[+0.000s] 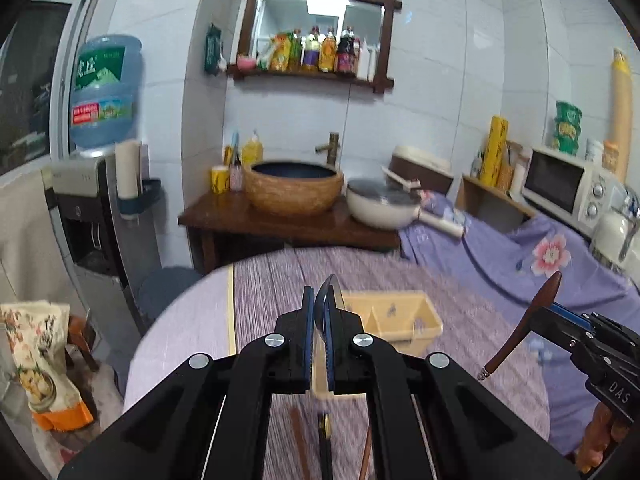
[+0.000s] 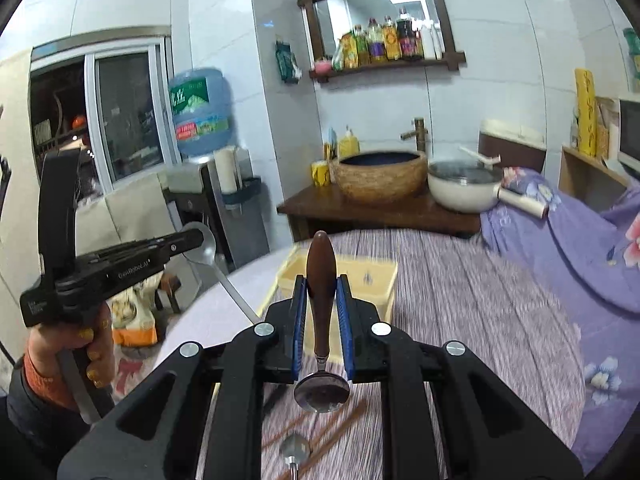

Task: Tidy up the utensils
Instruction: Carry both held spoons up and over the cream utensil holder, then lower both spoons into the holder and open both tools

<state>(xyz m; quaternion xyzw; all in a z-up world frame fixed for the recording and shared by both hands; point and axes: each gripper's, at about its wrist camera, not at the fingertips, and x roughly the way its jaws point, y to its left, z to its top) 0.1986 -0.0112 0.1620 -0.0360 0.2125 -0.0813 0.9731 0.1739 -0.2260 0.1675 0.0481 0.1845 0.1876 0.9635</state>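
While both hands carry a utensil clear of the table (image 2: 460, 292), the relation that matters is where the yellow divided organizer tray (image 1: 394, 322) lies: straight ahead of and below both sets of fingers, on the striped purple cloth.

The left gripper (image 1: 320, 320) has its pads pressed together on a metal spoon (image 2: 208, 248); seen from the right wrist, its bowl rises above the jaws and its long handle slopes down and toward the tray.

The right gripper (image 2: 322, 312) pinches a wooden-handled spoon (image 2: 321, 280) by its handle, long axis running along the fingers, brown end pointing forward at the tray and steel bowl hanging back toward the camera.

The tray sits almost dead ahead of the right gripper and slightly right of the left one, so either seems about equally near.

Chopsticks (image 2: 340, 424) and another spoon (image 2: 294, 450) lie on the cloth below, not yet gathered.
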